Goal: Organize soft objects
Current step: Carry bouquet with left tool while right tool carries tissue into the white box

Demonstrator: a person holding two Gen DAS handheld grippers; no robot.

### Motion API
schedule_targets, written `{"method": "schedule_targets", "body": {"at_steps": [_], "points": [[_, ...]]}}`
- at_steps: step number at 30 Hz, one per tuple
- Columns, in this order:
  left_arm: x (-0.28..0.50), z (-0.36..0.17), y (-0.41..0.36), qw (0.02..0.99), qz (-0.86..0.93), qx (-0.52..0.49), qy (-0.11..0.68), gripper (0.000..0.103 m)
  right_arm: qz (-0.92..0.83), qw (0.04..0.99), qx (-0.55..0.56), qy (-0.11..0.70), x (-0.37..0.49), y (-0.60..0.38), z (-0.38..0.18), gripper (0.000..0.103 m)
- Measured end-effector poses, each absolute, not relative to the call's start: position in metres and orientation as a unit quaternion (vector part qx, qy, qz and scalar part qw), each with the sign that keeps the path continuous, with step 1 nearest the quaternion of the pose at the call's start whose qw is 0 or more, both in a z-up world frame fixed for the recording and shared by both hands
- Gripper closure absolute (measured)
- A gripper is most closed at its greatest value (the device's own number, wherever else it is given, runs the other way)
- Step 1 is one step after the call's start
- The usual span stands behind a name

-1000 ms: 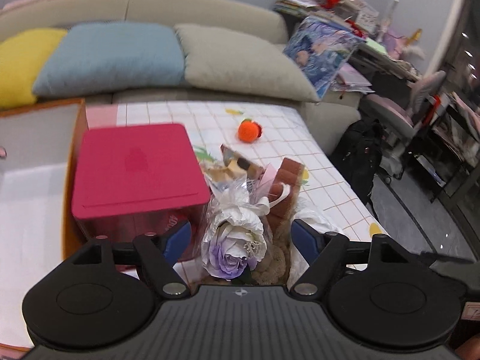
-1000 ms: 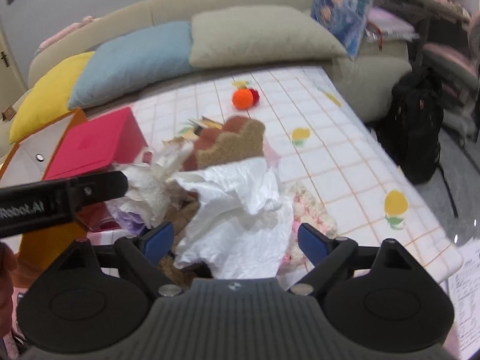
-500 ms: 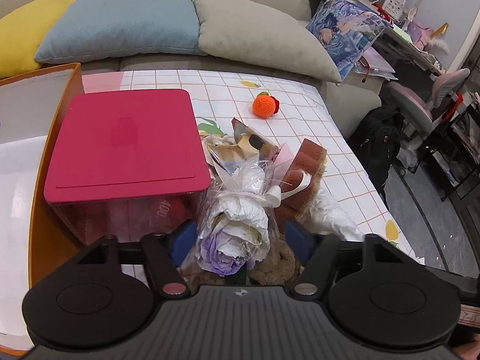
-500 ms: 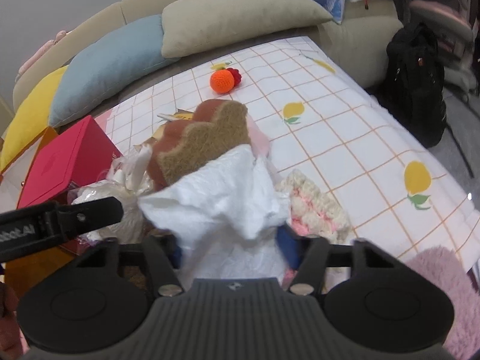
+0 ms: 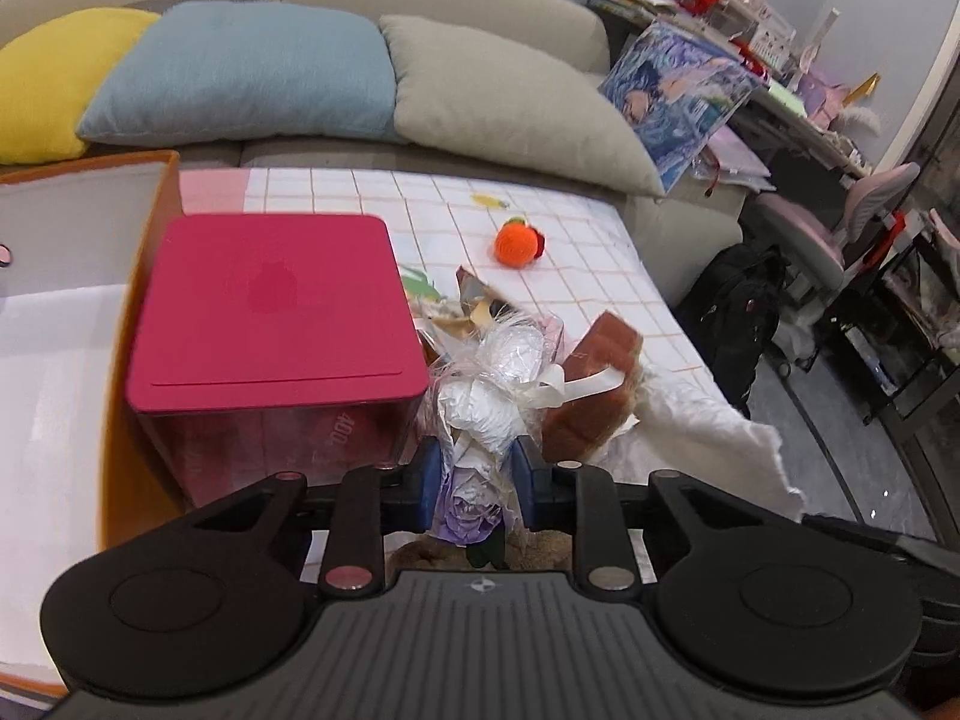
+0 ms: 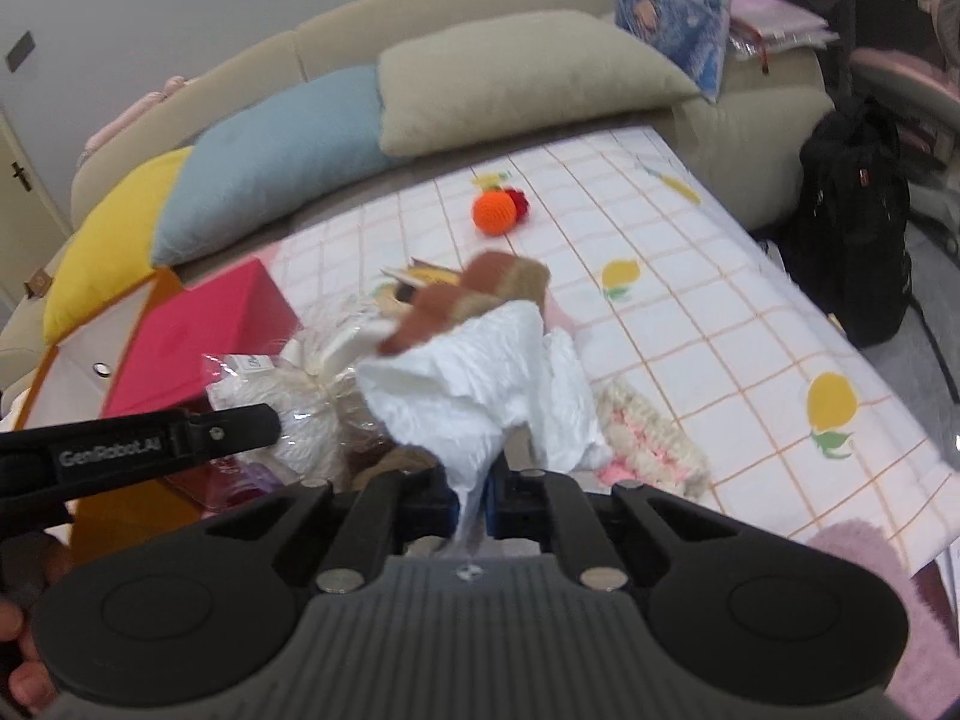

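Here the left gripper [image 5: 474,468] jaws are closing on the wrapped flower [image 5: 489,402]; right gripper [image 6: 471,495] jaws pinch the white tissue [image 6: 480,384].

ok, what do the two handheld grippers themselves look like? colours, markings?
Both match: the left gripper and right gripper have ribbed matte black bodies, two round black discs, black linkage arms with silver pivot pins, and blue finger pads. In the right wrist view, the left gripper's side carries white "GenRobot.AI" lettering. No cables show.

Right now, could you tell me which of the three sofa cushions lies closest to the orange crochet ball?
The beige cushion, at the right end of the row; the blue cushion and yellow cushion lie further left of the ball.
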State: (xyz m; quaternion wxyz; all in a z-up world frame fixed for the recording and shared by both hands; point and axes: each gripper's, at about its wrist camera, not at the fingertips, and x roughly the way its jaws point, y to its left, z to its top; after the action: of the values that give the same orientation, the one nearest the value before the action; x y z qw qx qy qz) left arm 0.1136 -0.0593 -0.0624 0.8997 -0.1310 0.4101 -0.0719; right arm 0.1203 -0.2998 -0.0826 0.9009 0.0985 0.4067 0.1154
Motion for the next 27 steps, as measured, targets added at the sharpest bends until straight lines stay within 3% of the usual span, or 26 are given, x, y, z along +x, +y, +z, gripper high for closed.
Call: {"method": "schedule_targets", "body": {"at_steps": [15,27], "points": [[0.055,0.01,-0.022,0.93,-0.087,-0.147,0.324,0.078,0.171,0.921,0.056,0.346,0.076,-0.285,-0.004,0.098],[0.023,0.031,0.041,0.95,0.007,-0.12,0.289,0.078,0.291,0.906,0.042,0.305,0.074,-0.202,0.034,0.098]]}}
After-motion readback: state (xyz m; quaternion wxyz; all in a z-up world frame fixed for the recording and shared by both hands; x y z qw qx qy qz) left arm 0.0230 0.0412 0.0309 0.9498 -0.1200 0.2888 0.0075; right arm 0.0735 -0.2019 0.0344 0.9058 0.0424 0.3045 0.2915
